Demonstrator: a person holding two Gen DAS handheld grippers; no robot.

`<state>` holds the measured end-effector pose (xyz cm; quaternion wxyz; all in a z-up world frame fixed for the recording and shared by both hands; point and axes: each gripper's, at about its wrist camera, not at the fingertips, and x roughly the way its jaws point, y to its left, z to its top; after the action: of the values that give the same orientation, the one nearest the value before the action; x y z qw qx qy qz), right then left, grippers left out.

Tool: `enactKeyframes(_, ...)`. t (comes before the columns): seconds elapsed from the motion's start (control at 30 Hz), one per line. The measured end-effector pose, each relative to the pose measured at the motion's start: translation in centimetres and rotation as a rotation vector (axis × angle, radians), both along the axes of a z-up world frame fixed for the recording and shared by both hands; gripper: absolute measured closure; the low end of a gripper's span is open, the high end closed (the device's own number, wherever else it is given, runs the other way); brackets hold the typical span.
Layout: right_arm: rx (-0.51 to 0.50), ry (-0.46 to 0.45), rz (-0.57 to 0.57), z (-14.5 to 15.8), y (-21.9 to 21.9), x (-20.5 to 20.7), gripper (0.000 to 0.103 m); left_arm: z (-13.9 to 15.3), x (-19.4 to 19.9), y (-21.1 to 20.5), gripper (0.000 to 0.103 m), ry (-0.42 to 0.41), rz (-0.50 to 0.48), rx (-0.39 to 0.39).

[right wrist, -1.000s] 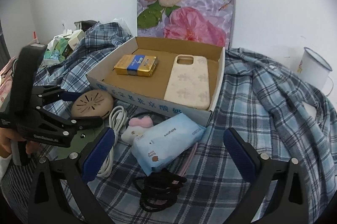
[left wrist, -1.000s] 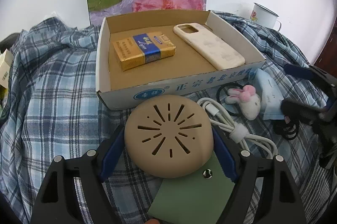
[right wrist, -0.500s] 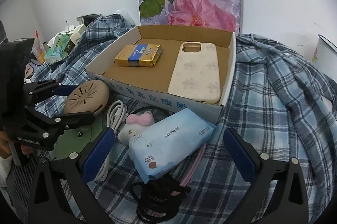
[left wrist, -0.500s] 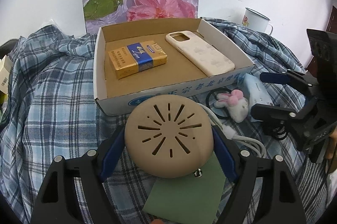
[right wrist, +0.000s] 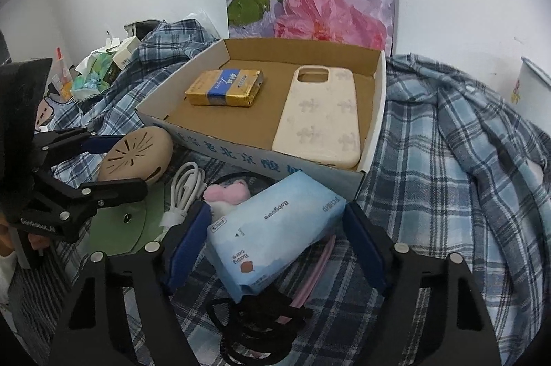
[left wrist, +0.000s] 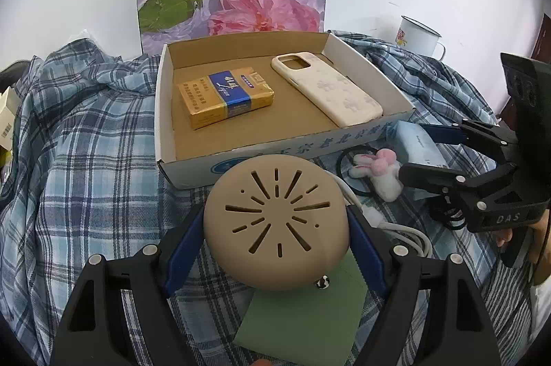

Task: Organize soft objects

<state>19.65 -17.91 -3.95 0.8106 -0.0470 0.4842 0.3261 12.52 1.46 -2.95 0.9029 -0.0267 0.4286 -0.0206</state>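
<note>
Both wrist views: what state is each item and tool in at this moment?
Left tool: shut on the tan vented disc.
Right tool: closing around the blue tissue pack, pads not clearly pressing.
Cardboard box: open-topped.
Gold pack: flat inside box.
Phone case: flat inside box.
White cable: coiled, outside box.

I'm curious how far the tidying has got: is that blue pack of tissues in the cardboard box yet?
Not yet. The blue tissue pack lies on the plaid cloth outside the cardboard box, just before its front wall.
</note>
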Motion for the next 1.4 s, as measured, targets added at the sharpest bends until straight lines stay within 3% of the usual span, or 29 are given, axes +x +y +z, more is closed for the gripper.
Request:
enactKeyframes(0.53,0.046,-0.118,-0.011,2.6,-0.8,-1.1,0.027,0.5,-0.5,-0.1,0.022,-0.027,0.0,0.003)
enactKeyframes(0.73,0.088,-0.253,-0.025,5.4,-0.8,-2.4,0.027,1.0,-1.0,-0.1,0.023,-0.059,0.002,-0.003)
enactKeyframes(0.9,0.091,-0.289,-0.021,6.3,-0.6,-2.7,0.027,1.2,-1.1,0.1,0.023,-0.067,0.008,-0.013)
enactKeyframes(1.4,0.133,-0.359,-0.023,9.6,-0.5,-3.8,0.027,4.9,-3.2,0.3,0.023,-0.21,0.012,-0.042)
